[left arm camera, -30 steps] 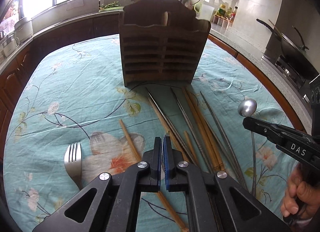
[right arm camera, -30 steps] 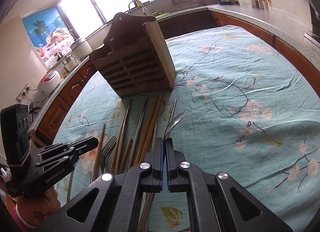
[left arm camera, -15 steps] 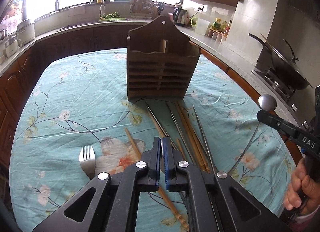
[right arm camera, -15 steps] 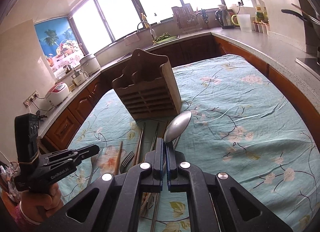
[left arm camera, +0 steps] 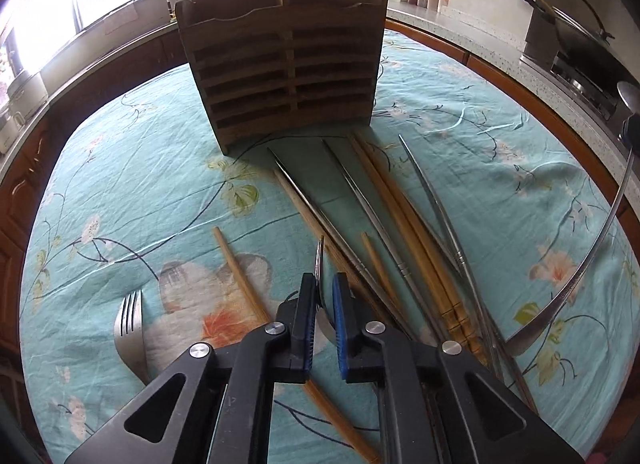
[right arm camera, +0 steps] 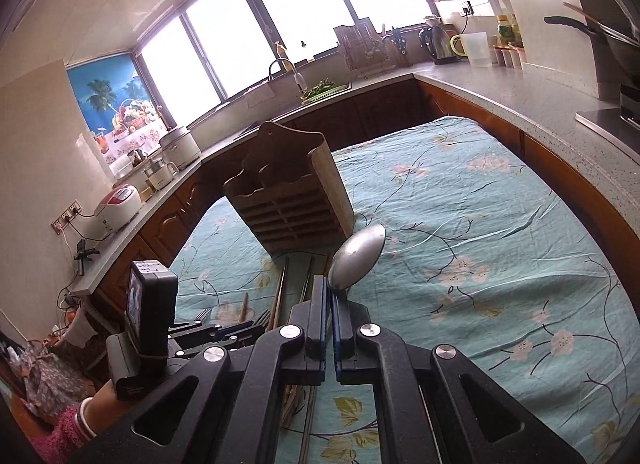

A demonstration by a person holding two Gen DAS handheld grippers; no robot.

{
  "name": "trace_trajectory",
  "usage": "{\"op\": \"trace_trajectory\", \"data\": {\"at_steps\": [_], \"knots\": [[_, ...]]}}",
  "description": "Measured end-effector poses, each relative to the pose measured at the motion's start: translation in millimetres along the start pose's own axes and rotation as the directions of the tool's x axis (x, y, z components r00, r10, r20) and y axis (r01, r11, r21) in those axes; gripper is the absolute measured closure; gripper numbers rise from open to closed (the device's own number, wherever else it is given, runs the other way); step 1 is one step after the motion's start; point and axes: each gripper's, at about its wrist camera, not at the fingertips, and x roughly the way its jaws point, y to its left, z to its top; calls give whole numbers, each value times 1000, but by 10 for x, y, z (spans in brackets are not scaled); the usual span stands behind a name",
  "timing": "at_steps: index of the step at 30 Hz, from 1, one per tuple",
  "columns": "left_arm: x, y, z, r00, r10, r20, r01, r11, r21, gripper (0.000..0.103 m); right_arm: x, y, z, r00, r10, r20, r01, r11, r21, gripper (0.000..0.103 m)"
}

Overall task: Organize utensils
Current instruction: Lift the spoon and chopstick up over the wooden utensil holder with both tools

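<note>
A wooden slatted utensil holder (left arm camera: 284, 60) stands upright on the teal floral tablecloth (left arm camera: 132, 184); it also shows in the right wrist view (right arm camera: 288, 208). In front of it lie several metal and wooden chopsticks (left arm camera: 400, 224). My left gripper (left arm camera: 323, 300) is shut on a metal fork (left arm camera: 319, 260), held edge-on just above the cloth. A second fork (left arm camera: 130, 328) lies at the left. My right gripper (right arm camera: 331, 304) is shut on a metal spoon (right arm camera: 358, 256), held above the table, bowl pointing toward the holder. The spoon's handle (left arm camera: 580, 280) arcs along the right edge of the left wrist view.
A brown counter curves around the table, with a sink (right arm camera: 288, 76), a rice cooker (right arm camera: 118, 210), a kettle (right arm camera: 436, 44) and a wok (left arm camera: 576, 48) on the stove. The left gripper's body (right arm camera: 152, 320) sits low at the left of the right wrist view.
My left gripper has moved closer to the holder and taken hold of a fork. My right gripper has lifted the spoon higher above the table.
</note>
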Motion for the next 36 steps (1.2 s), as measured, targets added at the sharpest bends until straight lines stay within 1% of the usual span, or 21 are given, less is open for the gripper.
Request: {"op": "trace_trajectory", "data": {"at_steps": [3, 7, 11, 16, 23, 27, 30, 36], "knots": [[-79, 52, -11, 999, -15, 32, 16, 1000, -17, 101, -31, 13, 26, 1000, 8, 12, -8, 1000, 0, 101], [-404, 177, -80, 992, -28, 122, 37, 997, -73, 102, -58, 63, 83, 999, 18, 29, -17, 1000, -15, 101], [-768, 372, -136, 973, -55, 224, 89, 985, -146, 102, -73, 138, 150, 998, 27, 48, -26, 999, -37, 101], [-1140, 543, -215, 946, -29, 324, 92, 979, -182, 103, -65, 231, 228, 997, 37, 70, -33, 997, -63, 101], [-1433, 663, -254, 916, -3, 401, 96, 973, -212, 103, -12, 352, 391, 994, 34, 107, -22, 994, -107, 101], [-1545, 720, -155, 899, 17, 438, 88, 972, -219, 103, 64, 384, 530, 991, 31, 132, -15, 993, -121, 101], [-1597, 782, -10, 883, 39, 468, 78, 970, -229, 103, 132, 390, 675, 987, 26, 160, -6, 992, -125, 101], [-1657, 903, 332, 842, 95, 531, 49, 967, -250, 103, 282, 472, 1063, 974, 21, 224, 10, 991, -136, 101]]}}
